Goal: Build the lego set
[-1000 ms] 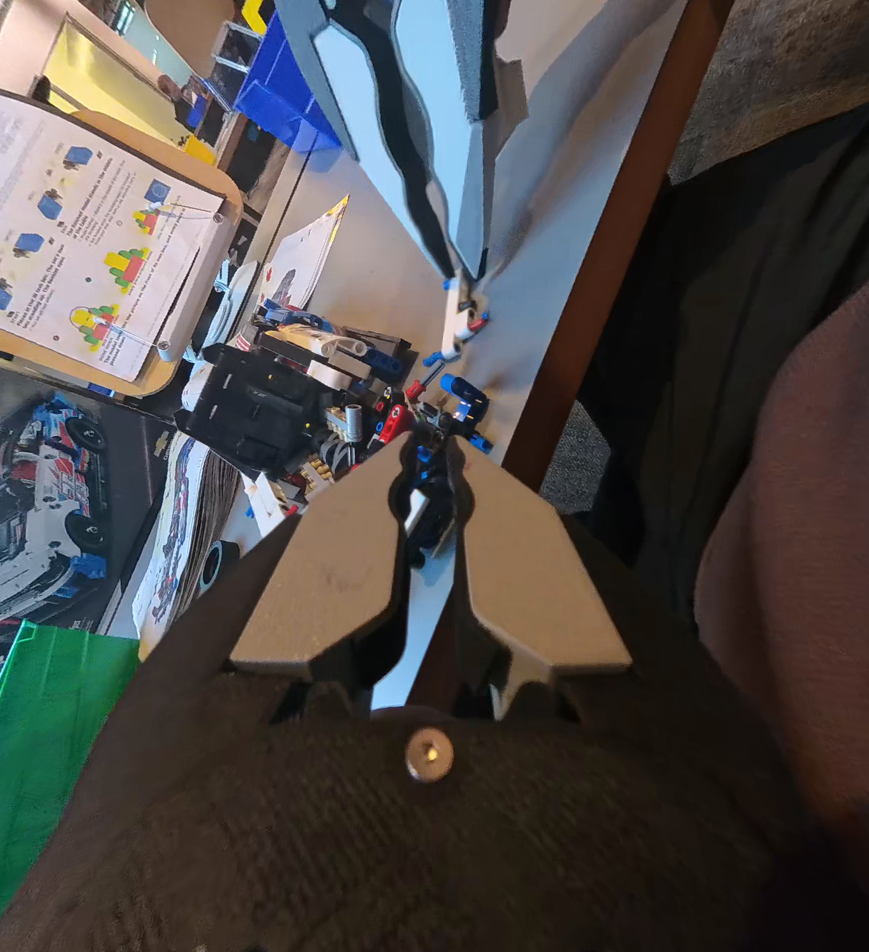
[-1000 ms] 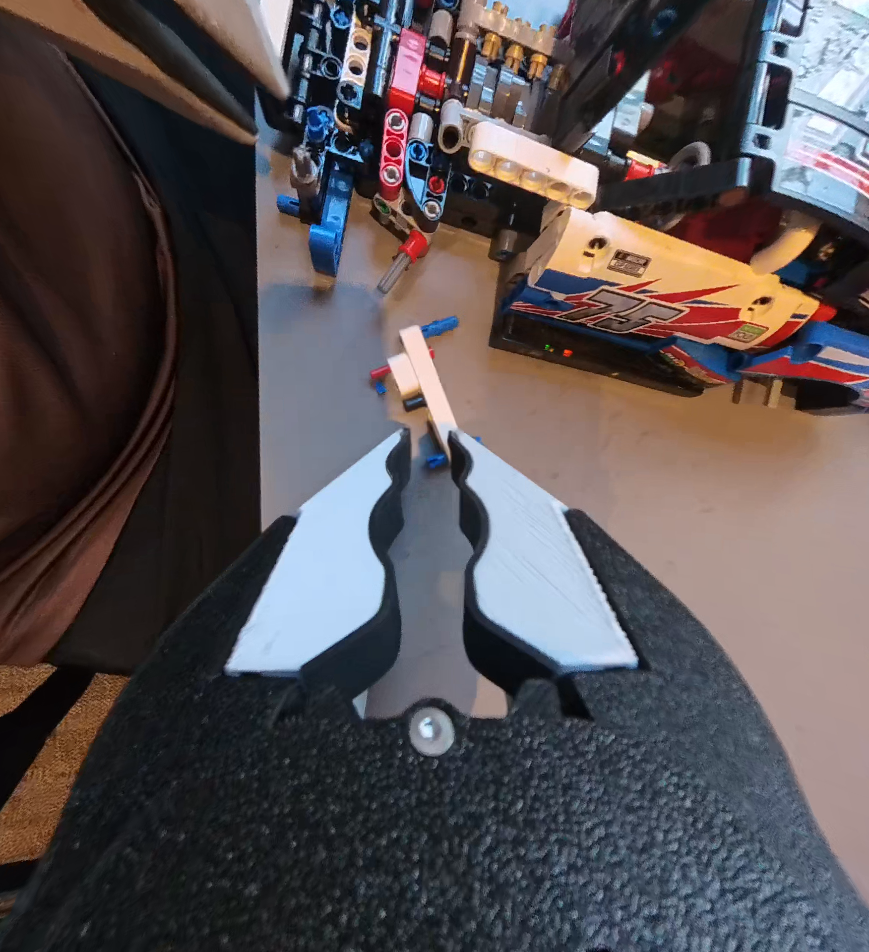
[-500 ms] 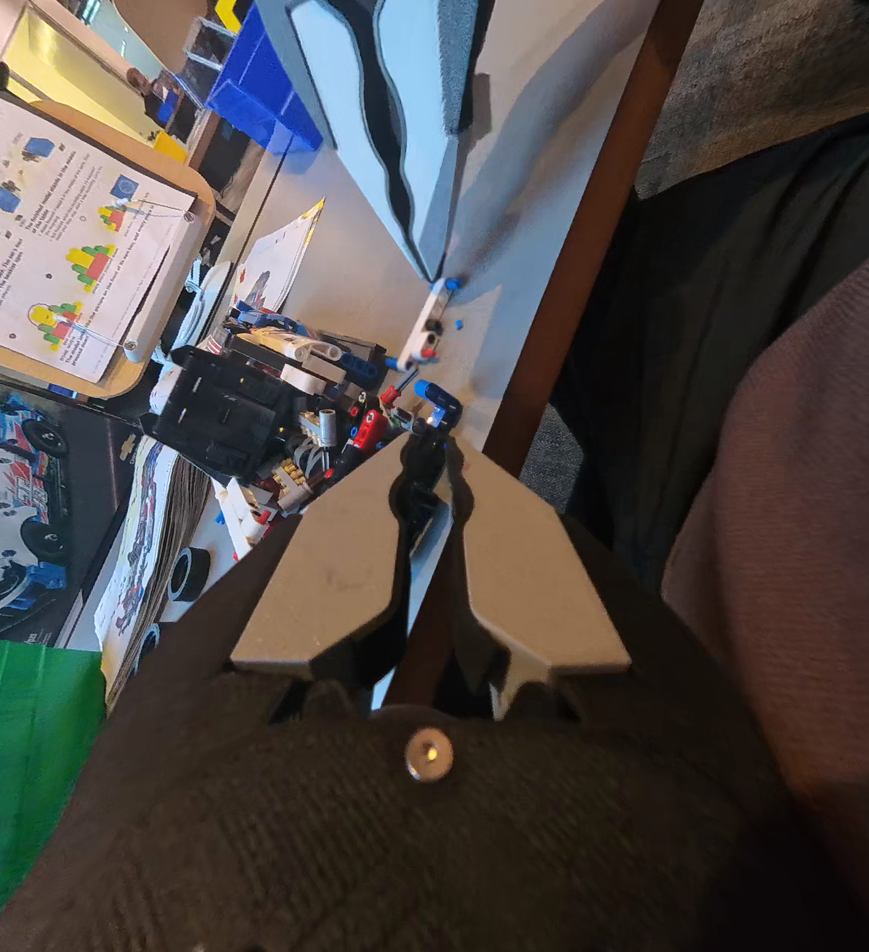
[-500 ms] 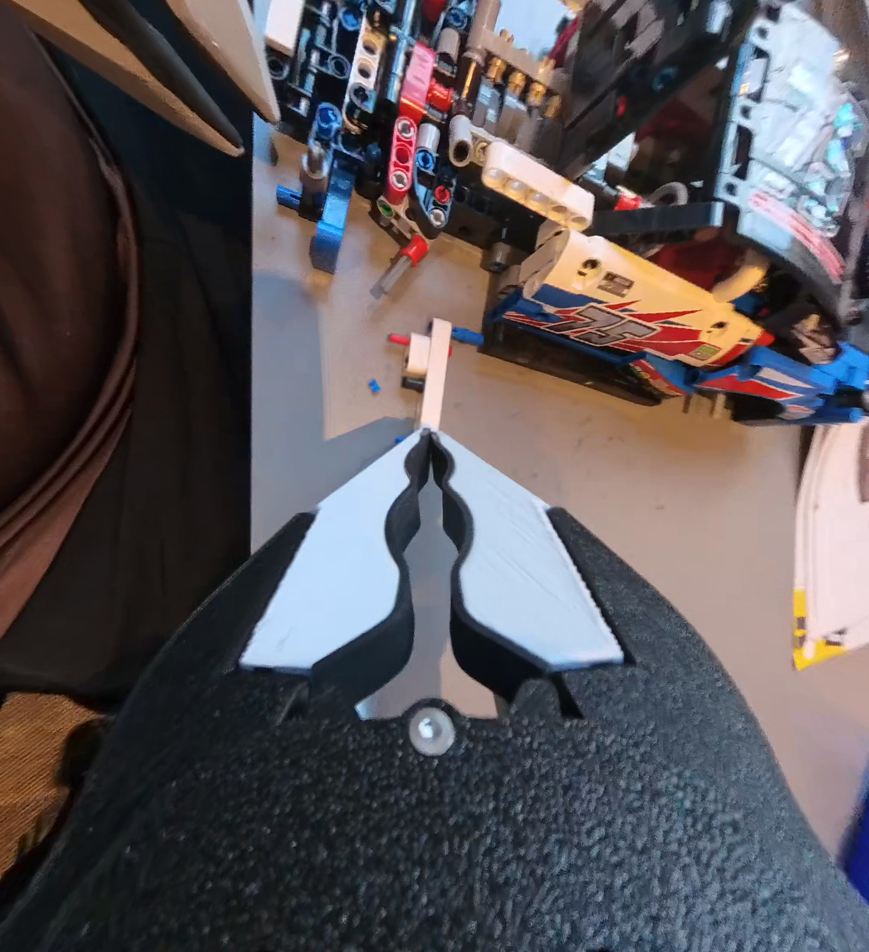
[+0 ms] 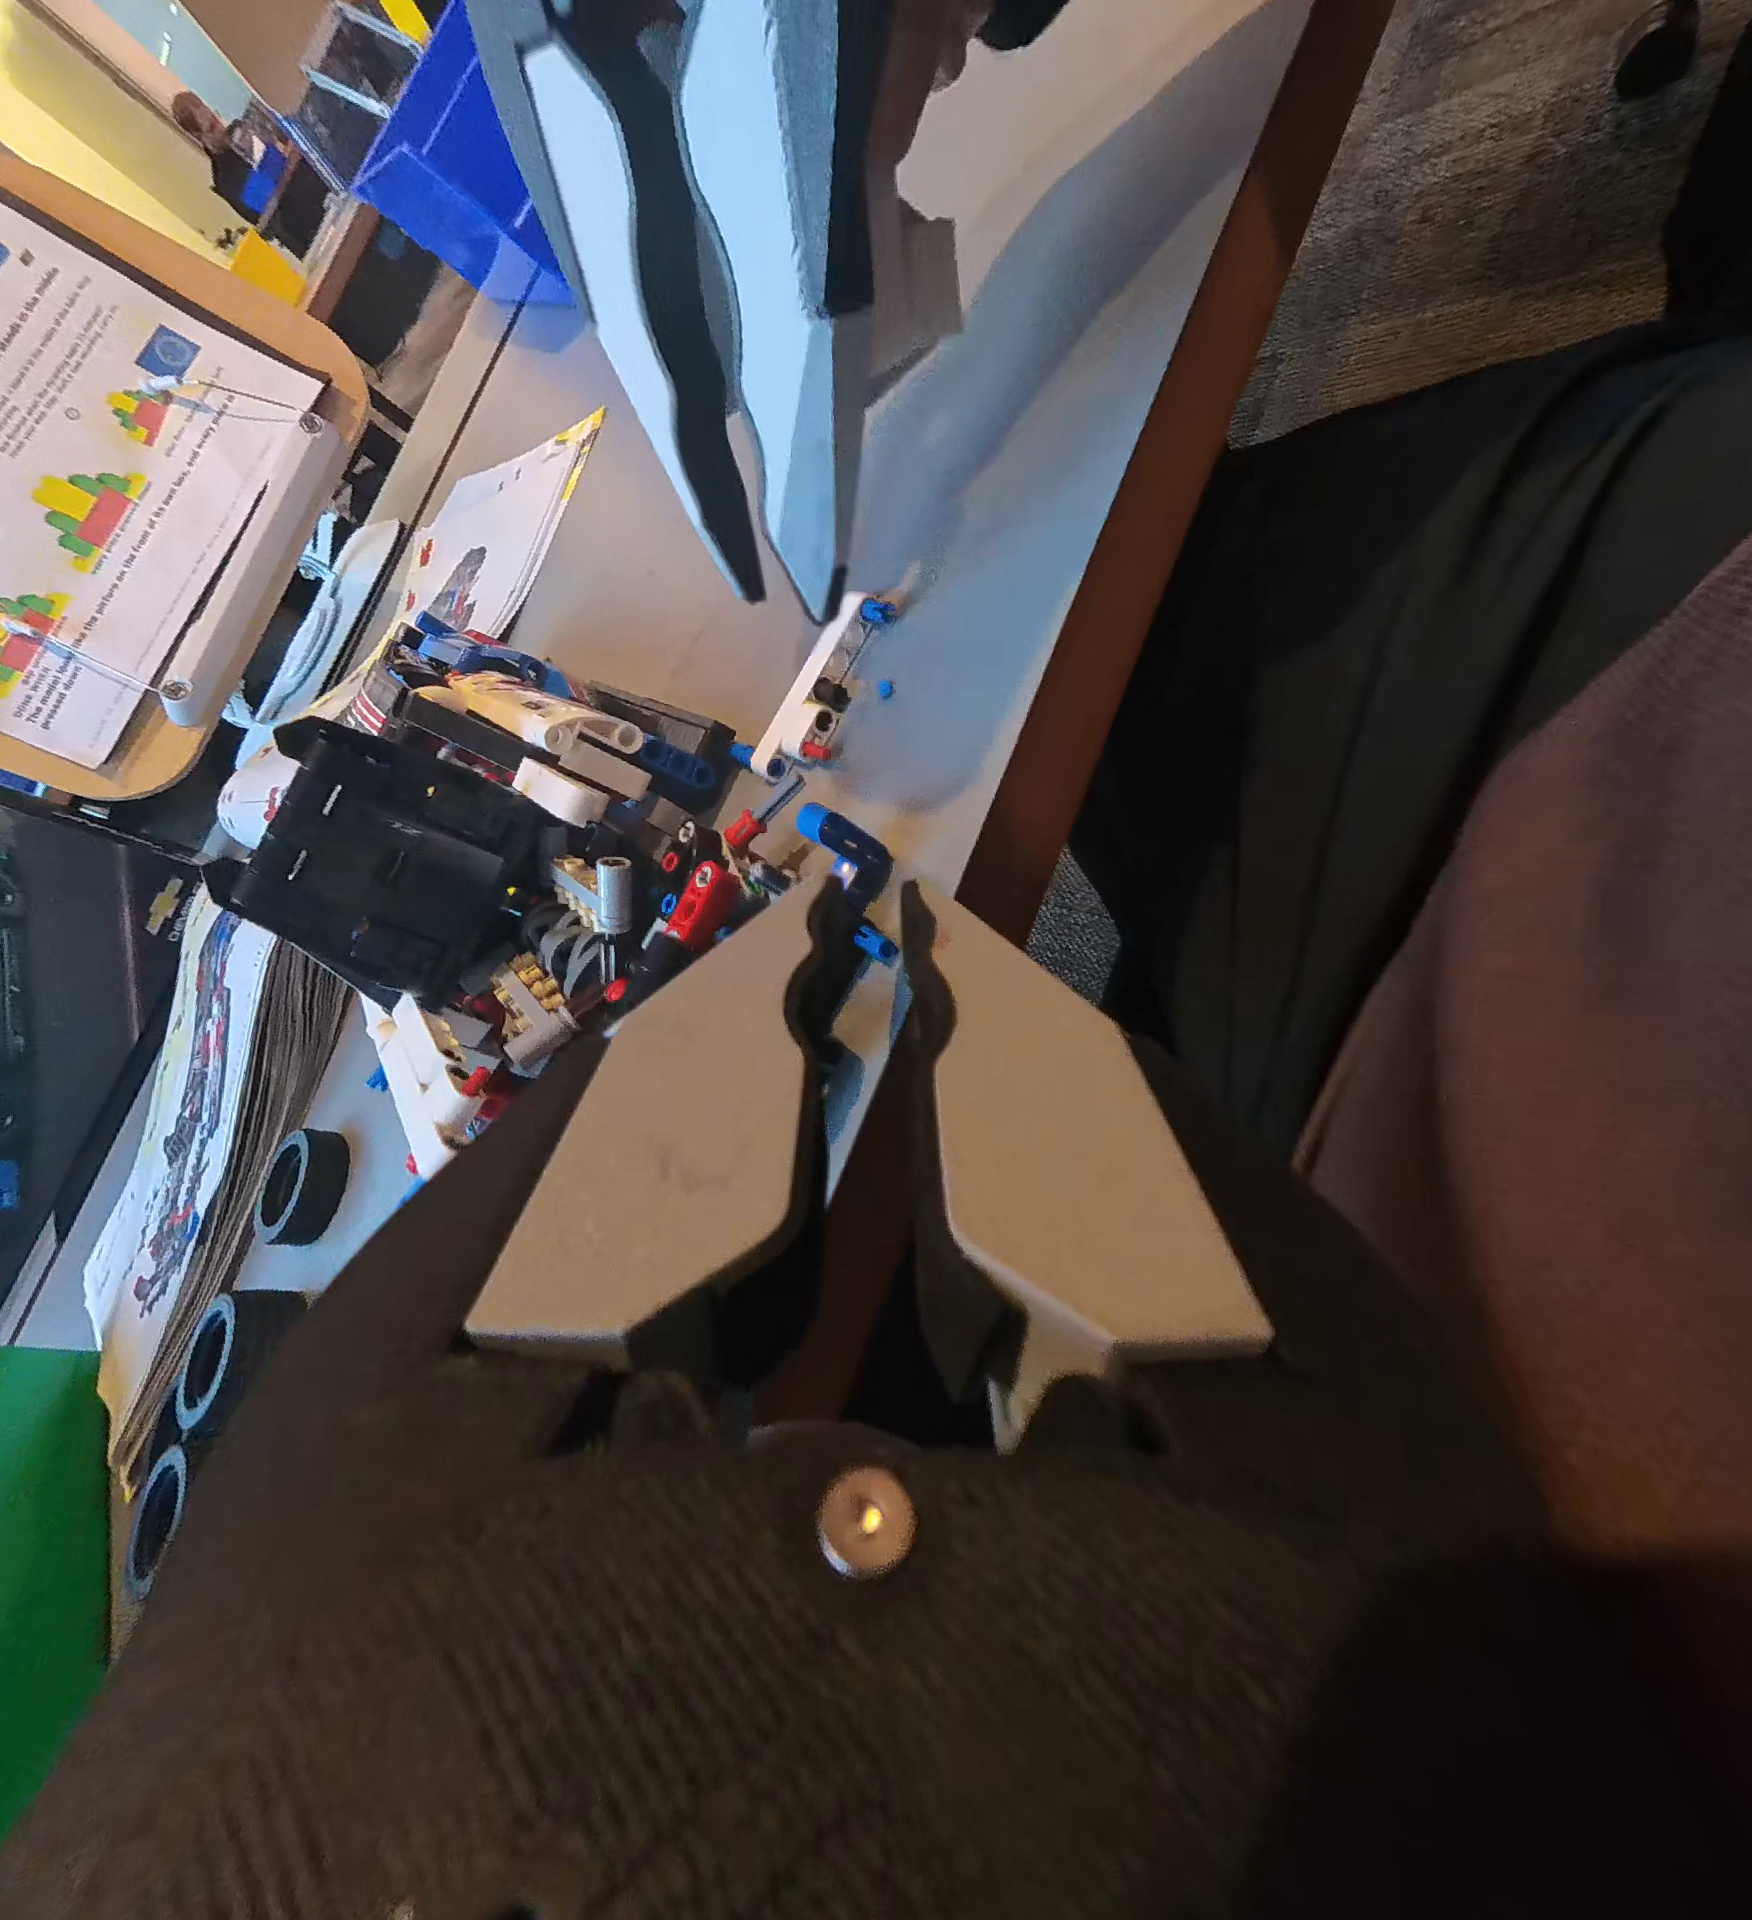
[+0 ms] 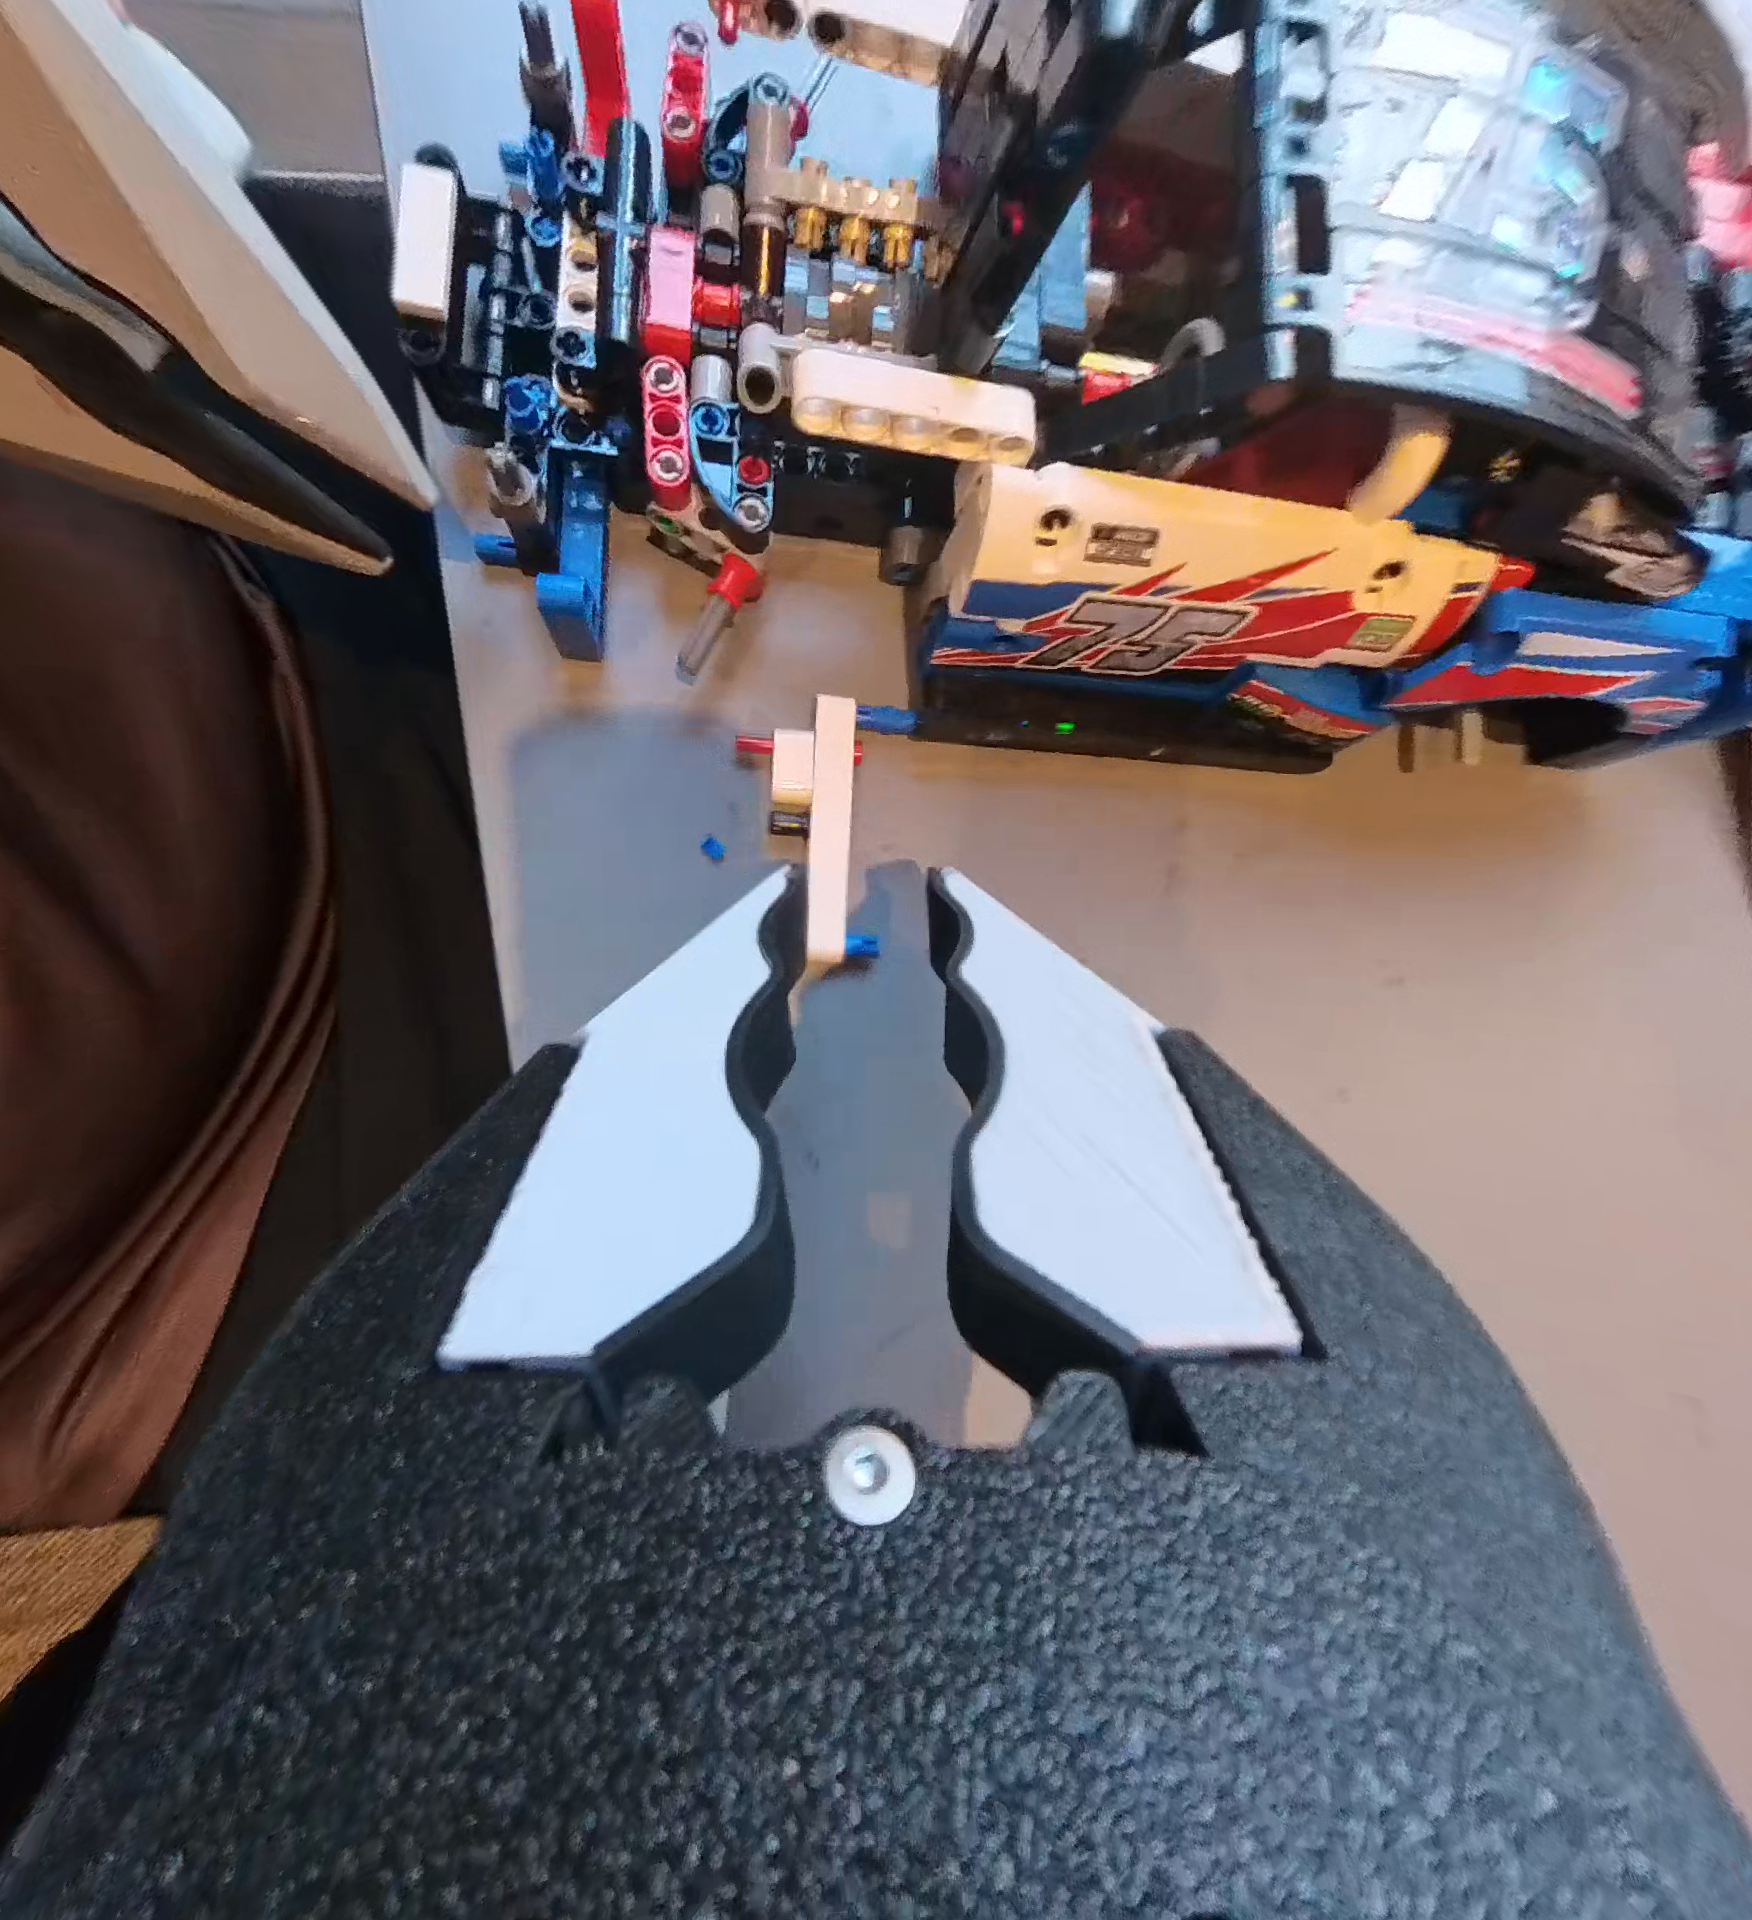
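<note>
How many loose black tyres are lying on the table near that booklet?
3. One tyre lies just right of the instruction booklet. A second tyre and a third tyre sit below it, beside the left gripper. More may be hidden behind the gripper.

The left claw (image 5: 867, 904) has two flat grey fingers (image 5: 664, 1153), wedge-shaped and narrowing to points, with wavy black pads along their inner edges. They sit in a dark, ribbed-textured housing with a round silver screw (image 5: 866, 1521) set at its middle, just behind the fingers. The right claw (image 6: 856, 883) has pale, bluish-white fingers (image 6: 633, 1164) of the same wedge shape, faintly ridged on top, also lined with wavy black pads. Its housing is black with a coarse pebbled grain and carries a like silver screw (image 6: 868, 1473). The person wears a brown top (image 5: 1599, 935) and dark trousers (image 5: 1371, 644).
</note>
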Tool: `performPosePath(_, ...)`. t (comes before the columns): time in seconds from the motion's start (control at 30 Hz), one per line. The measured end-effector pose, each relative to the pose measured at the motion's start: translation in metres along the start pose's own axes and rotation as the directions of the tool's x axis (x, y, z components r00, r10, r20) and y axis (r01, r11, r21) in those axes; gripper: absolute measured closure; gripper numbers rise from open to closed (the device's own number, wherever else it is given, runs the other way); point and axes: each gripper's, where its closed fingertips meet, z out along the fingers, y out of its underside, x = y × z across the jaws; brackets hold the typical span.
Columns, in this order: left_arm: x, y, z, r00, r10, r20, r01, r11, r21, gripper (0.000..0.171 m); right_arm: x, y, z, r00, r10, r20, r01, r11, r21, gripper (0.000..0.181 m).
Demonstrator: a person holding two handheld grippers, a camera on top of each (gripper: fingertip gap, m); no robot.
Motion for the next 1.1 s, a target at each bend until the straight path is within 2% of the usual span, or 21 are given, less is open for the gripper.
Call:
performPosePath(0.1, 0.001, 0.003, -0.002, 1.0, -0.021, -0.008, 0.021, 1.0, -0.007, 0.164, -0.007, 0.009, 0.012, 0.999, 0.006, 0.052, -0.003, 0.999, -0.054, 0.16)
performPosePath(0.13, 0.001, 0.004, -0.002, 1.0, -0.029, -0.012, 0.028, 1.0, -0.009, 0.164, -0.01, 0.006, 0.012, 0.997, 0.019, 0.08, -0.016, 0.999, -0.038, 0.172)
performPosePath(0.23, 0.001, 0.006, -0.002, 0.999, -0.05, -0.019, 0.05, 0.999, -0.012, 0.163, -0.012, 0.008, 0.013, 0.995, 0.035, 0.098, -0.031, 0.999, -0.041, 0.173)
performPosePath(0.37, -0.001, 0.003, -0.003, 0.997, -0.073, -0.022, 0.073, 0.997, -0.003, 0.164, -0.008, 0.009, 0.008, 1.0, -0.001, 0.02, 0.002, 1.0, -0.014, 0.174)
performPosePath(0.5, -0.022, -0.004, -0.012, 0.993, -0.09, 0.071, 0.086, 0.995, 0.051, 0.171, -0.006, -0.004, -0.015, 0.993, -0.053, -0.105, 0.065, 0.992, 0.11, 0.173)
performPosePath(0.6, -0.03, -0.004, -0.014, 0.984, -0.172, 0.05, 0.169, 0.984, 0.059, 0.169, -0.005, -0.018, -0.039, 0.978, -0.055, -0.201, 0.1, 0.971, 0.219, 0.174)
performPosePath(0.67, -0.031, -0.007, -0.013, 0.968, -0.251, 0.002, 0.25, 0.965, 0.076, 0.165, -0.005, -0.028, -0.052, 0.964, -0.055, -0.26, 0.131, 0.95, 0.282, 0.174)
performPosePath(0.77, -0.038, -0.016, -0.01, 0.932, -0.358, -0.062, 0.362, 0.926, 0.104, 0.161, 0.0, -0.04, -0.06, 0.925, -0.07, -0.375, 0.197, 0.929, 0.312, 0.174)
performPosePath(0.9, -0.062, -0.034, -0.005, 0.882, -0.459, -0.109, 0.47, 0.87, 0.145, 0.152, -0.007, -0.063, -0.068, 0.878, -0.1, -0.469, 0.291, 0.888, 0.355, 0.174)
performPosePath(1.03, -0.084, -0.052, -0.007, 0.817, -0.546, -0.188, 0.576, 0.787, 0.221, 0.149, -0.01, -0.074, -0.072, 0.8, -0.152, -0.581, 0.387, 0.87, 0.305, 0.174)
performPosePath(1.1, -0.084, -0.057, -0.004, 0.773, -0.579, -0.258, 0.63, 0.747, 0.211, 0.148, -0.008, -0.075, -0.074, 0.757, -0.17, -0.631, 0.419, 0.867, 0.269, 0.174)
